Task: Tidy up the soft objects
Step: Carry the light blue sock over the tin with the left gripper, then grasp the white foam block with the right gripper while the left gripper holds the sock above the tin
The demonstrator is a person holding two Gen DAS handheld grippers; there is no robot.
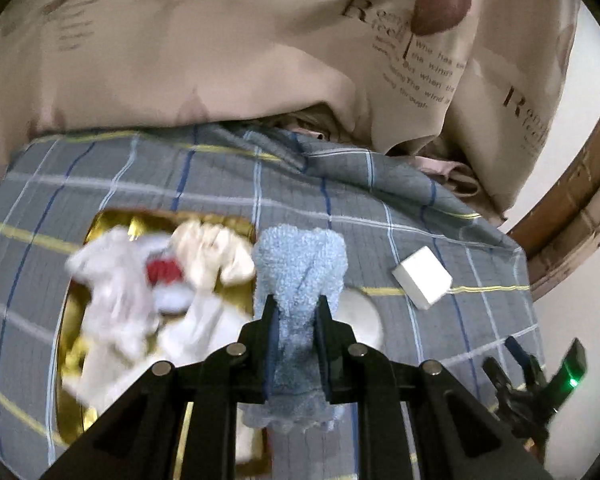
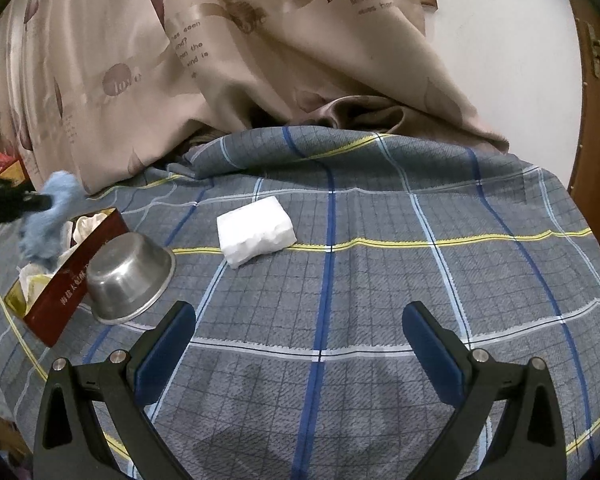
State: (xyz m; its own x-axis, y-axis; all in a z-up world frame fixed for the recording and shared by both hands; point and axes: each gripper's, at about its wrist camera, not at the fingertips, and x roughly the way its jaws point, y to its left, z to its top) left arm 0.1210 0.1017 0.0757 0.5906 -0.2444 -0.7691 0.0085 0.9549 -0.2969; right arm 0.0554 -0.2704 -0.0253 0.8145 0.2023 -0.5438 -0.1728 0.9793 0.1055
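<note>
Hanging lengthwise between fingers [image 1: 269, 320], blue sock [image 1: 300, 268]

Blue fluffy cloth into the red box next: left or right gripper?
Left. The left gripper is shut on the blue cloth right beside the red box of soft items. The right gripper is open and empty, over bare bedsheet.

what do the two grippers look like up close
Both are black plastic. The left gripper and right gripper each have two angled fingers lined with dark blue pads and round silver bolts at the joints. No cables or sleeves show.
</note>
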